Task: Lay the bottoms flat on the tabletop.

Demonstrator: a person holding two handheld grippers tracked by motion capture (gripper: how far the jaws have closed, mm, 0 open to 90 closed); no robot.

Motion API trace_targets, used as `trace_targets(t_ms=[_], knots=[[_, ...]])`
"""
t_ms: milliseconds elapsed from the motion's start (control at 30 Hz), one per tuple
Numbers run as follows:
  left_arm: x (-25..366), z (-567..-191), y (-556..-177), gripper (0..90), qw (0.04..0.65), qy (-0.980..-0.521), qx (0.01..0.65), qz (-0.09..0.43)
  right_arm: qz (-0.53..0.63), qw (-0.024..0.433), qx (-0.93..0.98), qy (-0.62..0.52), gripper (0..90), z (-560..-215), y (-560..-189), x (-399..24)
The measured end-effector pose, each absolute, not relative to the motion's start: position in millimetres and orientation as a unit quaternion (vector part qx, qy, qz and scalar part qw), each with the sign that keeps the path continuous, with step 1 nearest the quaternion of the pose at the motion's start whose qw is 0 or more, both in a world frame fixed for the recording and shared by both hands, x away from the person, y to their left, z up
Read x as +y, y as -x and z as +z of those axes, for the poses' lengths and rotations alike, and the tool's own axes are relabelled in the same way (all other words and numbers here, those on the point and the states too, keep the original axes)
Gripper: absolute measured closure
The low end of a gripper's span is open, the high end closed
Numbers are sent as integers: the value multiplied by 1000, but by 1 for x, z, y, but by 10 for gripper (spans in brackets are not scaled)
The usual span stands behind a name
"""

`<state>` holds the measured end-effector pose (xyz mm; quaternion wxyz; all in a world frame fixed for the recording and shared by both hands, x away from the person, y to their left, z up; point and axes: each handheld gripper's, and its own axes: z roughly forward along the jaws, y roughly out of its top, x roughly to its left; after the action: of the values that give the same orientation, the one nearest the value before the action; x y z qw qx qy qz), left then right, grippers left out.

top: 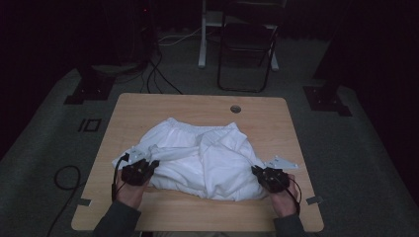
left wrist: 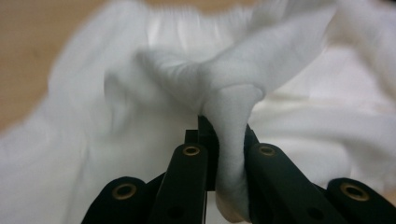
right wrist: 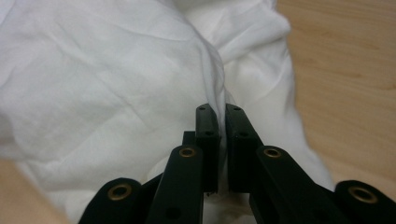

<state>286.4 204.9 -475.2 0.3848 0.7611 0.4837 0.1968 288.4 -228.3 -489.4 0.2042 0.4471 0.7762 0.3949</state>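
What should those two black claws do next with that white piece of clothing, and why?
Probably lift and draw both hands apart to spread it. The left gripper is shut on a bunched fold of the white garment, and the right gripper pinches its edge at the opposite side. The cloth lies crumpled in a heap on the wooden table, so stretching it between the two grips should flatten it.

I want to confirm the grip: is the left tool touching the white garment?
Touching. In the left gripper view, the left tool has its jaws closed on a bunched fold of the white garment.
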Motion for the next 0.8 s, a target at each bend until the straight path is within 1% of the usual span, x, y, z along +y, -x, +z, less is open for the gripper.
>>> trace_targets(t_ms=[133,167,267,367,467,600,733,800], knots=[[203,-503,-263,884,344,-784,488,173,372,188,805,-422,854,-494,-265,-225],[202,-509,-259,884,336,-786,491,168,364,178,812,-420,850,-499,-259,-223],[199,-525,-253,884,318,-793,496,154,335,165,829,-417,807,-515,-247,-214],[195,-534,-254,884,307,-798,495,152,314,158,837,-419,793,-532,-243,-209],[191,-533,-261,884,301,-799,495,160,321,164,834,-419,790,-535,-248,-210],[188,-534,-275,884,306,-794,499,164,324,187,824,-426,790,-538,-264,-212],[183,-535,-298,883,304,-793,497,176,318,212,818,-430,789,-539,-284,-211],[181,-535,-311,882,306,-791,500,176,322,216,811,-438,788,-540,-296,-212]])
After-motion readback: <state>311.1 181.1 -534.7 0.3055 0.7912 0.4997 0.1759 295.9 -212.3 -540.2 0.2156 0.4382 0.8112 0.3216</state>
